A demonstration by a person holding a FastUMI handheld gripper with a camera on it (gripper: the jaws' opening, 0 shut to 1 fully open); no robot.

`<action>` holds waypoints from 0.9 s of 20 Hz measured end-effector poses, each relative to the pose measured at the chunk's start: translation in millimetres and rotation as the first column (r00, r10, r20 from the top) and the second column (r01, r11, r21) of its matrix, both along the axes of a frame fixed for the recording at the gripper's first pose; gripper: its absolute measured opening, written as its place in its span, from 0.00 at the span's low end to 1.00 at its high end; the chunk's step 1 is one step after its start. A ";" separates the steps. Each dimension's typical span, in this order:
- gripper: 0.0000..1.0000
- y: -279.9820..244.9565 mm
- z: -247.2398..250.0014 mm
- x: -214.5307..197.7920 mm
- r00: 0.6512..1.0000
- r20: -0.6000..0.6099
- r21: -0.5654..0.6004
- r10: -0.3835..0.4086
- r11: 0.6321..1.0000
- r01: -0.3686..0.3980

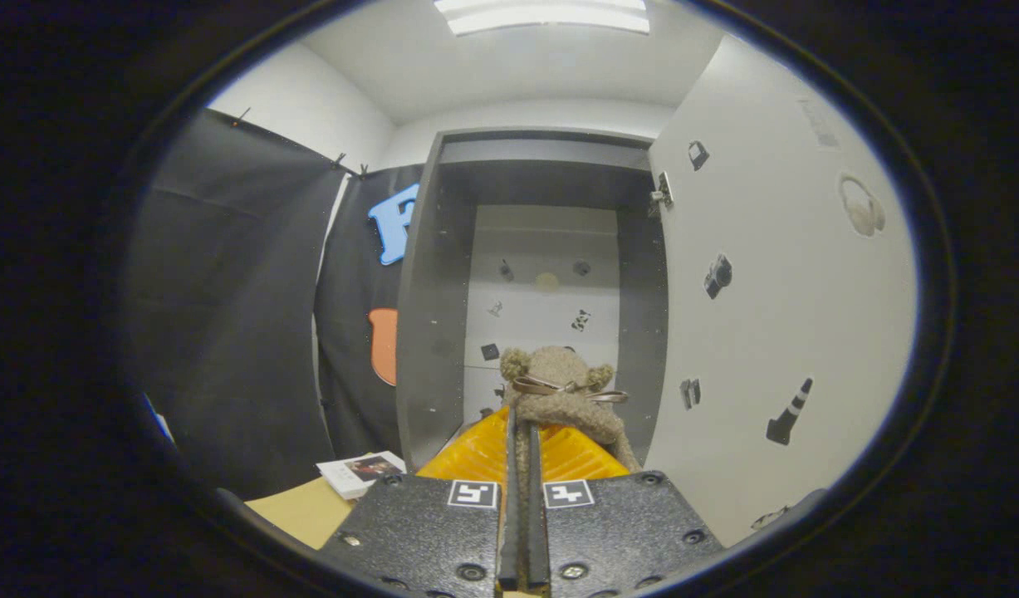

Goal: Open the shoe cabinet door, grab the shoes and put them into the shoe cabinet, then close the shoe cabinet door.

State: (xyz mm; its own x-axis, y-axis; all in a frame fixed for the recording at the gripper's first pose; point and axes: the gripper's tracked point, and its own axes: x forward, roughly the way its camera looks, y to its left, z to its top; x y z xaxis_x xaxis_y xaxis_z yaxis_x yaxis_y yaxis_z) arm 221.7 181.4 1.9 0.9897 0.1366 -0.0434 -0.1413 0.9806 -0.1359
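**Inspector:** Start nearest the camera. What is the tool doing?

**Assistant:** The tool (523,432) has its fingers drawn almost together, pinching the fuzzy brown shoe (563,390) by its rear edge. The shoe has rounded ears and a ribbon bow (569,387) across it, and it sits just ahead of the fingertips, at the mouth of the shoe cabinet (430,316).

**Inspector:** And under it?

**Assistant:** A ridged yellow piece (476,453) lies directly below the shoe on both sides of the fingers. What it belongs to I cannot tell.

**Inspector:** The surface?

**Assistant:** A tan tabletop (306,508) shows to the left of the tool, with a small printed card (361,473) lying near its far edge.

**Inspector:** Further back?

**Assistant:** The cabinet door (775,332) stands swung open to the right, white, dotted with small stickers. The dark cabinet interior has a pale back panel (546,291), also stickered. Black cloth (235,332) hangs to the left; overhead, a white ceiling with a light panel (542,15).
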 end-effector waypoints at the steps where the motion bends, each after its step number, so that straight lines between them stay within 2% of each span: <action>1: 0.07 -3.6 1.4 11.9 1.000 -0.010 -0.003 -0.019 1.000 0.019; 10: 0.07 -36.0 -17.1 120.0 0.986 -0.105 -0.040 -0.128 0.991 0.124; 18: 0.07 -52.2 -88.6 225.5 0.967 -0.189 -0.086 -0.170 0.984 0.156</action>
